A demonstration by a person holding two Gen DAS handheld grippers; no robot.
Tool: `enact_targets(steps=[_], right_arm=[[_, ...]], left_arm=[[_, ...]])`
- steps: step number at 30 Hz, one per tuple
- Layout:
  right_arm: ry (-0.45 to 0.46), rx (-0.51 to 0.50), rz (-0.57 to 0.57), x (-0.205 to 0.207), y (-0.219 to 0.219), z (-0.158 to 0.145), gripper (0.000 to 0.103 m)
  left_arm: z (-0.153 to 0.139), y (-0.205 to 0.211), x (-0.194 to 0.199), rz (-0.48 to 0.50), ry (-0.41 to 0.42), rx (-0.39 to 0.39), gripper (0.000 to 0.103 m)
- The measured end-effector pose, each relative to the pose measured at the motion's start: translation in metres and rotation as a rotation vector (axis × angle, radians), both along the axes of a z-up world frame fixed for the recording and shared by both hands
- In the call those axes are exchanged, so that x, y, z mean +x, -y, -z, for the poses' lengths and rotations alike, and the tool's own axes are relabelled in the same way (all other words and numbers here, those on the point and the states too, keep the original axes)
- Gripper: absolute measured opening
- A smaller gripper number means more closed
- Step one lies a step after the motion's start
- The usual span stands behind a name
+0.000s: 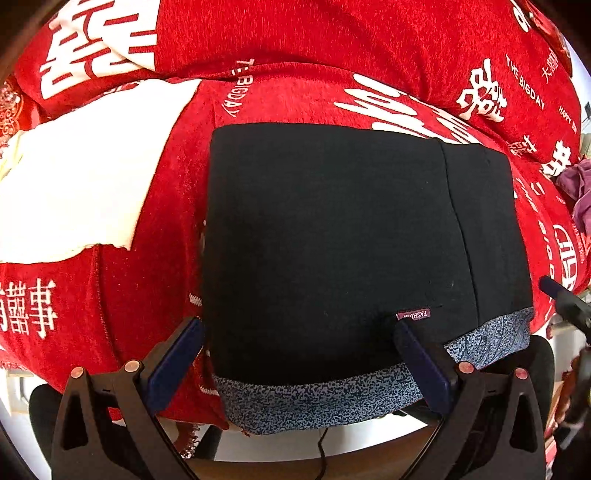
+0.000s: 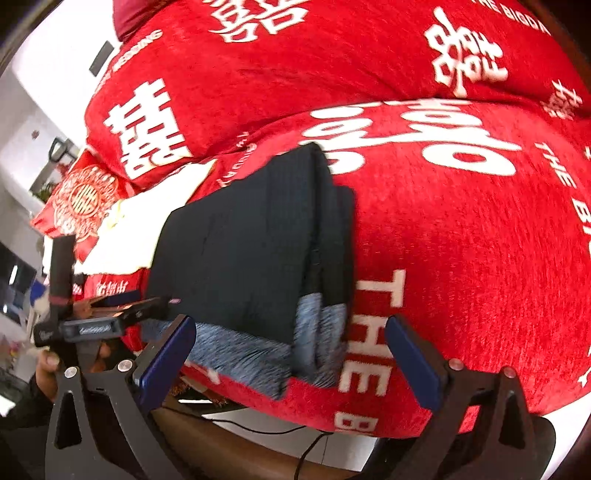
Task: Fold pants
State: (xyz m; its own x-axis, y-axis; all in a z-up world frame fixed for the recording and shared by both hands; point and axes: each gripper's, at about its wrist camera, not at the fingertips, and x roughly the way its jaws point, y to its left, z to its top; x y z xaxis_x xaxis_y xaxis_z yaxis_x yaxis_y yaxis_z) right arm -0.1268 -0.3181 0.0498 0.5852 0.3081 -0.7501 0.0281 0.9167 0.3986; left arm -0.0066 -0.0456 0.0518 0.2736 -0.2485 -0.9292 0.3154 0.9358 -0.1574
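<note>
Pants (image 1: 332,236), black with a speckled blue-grey waistband (image 1: 317,402), lie folded into a compact rectangle on the red blanket (image 1: 155,295) at its near edge in the left wrist view, the left gripper (image 1: 299,354) spread wide and empty over the band. From the right wrist view, the stacked layers (image 2: 325,229) show along the right side, and the right gripper (image 2: 288,354) is likewise released; I judge the fold nearly complete, so any last touch should press edges flush without dragging the stack off the edge.

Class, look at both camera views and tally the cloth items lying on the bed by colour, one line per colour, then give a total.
Black with blue-grey waistband: 1, the folded pants
Red with white lettering: 1, the bedspread
White: 1, the cloth left of the pants
Purple: 1, a crumpled cloth at the right edge
Total: 4
</note>
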Motion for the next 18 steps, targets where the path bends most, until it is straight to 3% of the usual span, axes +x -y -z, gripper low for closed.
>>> enact_targets(steps=[10, 13, 18], right_arm=[[-0.043, 0.050, 0.039, 0.014, 0.018, 0.013, 0.102], [-0.051, 0.045, 0.046, 0.012, 0.018, 0.014, 0.102], [-0.012, -0.018, -0.002, 0.002, 0.002, -0.002, 0.102]], left_arm=[[0.002, 0.000, 0.004, 0.020, -0.018, -0.020, 0.103], [0.003, -0.004, 0.004, 0.038, -0.061, -0.075, 0.103], [0.019, -0.032, -0.007, 0.015, -0.123, -0.072, 0.103]])
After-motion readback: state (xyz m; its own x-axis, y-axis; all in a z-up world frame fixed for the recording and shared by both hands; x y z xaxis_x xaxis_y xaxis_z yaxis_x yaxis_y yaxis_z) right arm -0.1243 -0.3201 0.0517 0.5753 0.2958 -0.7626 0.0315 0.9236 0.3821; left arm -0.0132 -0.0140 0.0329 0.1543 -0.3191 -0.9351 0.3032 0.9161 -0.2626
